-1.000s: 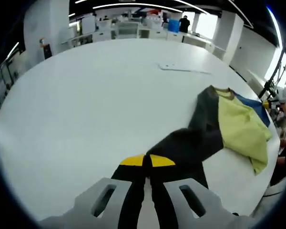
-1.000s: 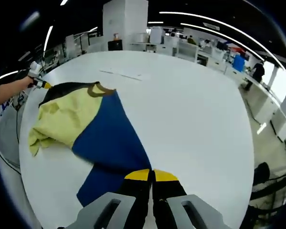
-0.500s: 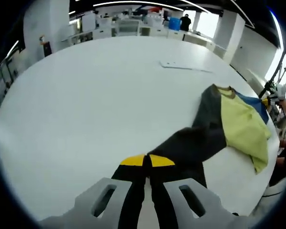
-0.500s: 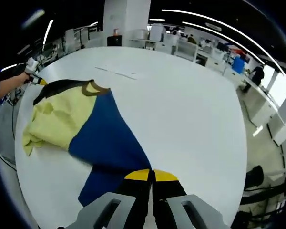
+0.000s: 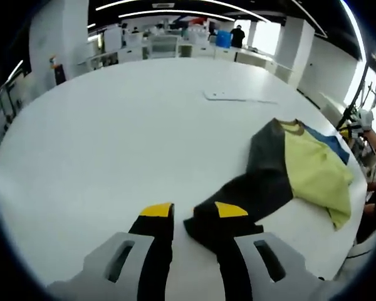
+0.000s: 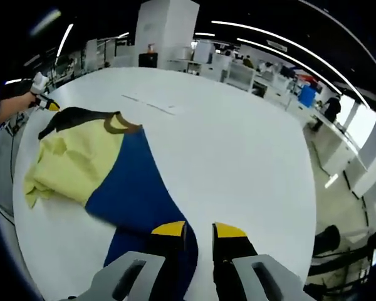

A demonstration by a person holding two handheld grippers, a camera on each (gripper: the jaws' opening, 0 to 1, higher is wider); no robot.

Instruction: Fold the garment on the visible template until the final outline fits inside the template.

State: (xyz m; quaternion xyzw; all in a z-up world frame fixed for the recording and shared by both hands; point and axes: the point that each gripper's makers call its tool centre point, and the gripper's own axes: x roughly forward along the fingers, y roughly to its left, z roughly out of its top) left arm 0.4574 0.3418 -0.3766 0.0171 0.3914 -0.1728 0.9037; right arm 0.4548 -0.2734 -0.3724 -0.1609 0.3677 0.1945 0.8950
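Note:
The garment point(image 5: 301, 166) lies on the white table, part dark grey, part yellow-green, part blue, with a brown collar. Its dark grey sleeve point(image 5: 238, 197) runs toward my left gripper point(image 5: 193, 212), which is open; the sleeve's end lies against the inner side of the right jaw. In the right gripper view the blue part point(image 6: 128, 191) reaches my right gripper point(image 6: 198, 230), also open, with the cloth touching its left jaw. A thin flat template sheet point(image 5: 238, 96) lies farther back on the table point(image 6: 147, 104), apart from the garment.
The round white table point(image 5: 113, 138) is wide and bare beyond the garment. A person's hand holds the other gripper point(image 5: 357, 124) at the table's right edge, and again at the far left point(image 6: 41, 94). Desks and pillars stand behind.
Both grippers were shut on the garment's ends and have opened, letting the dark sleeve and the blue part go. The cloth now lies on the table.

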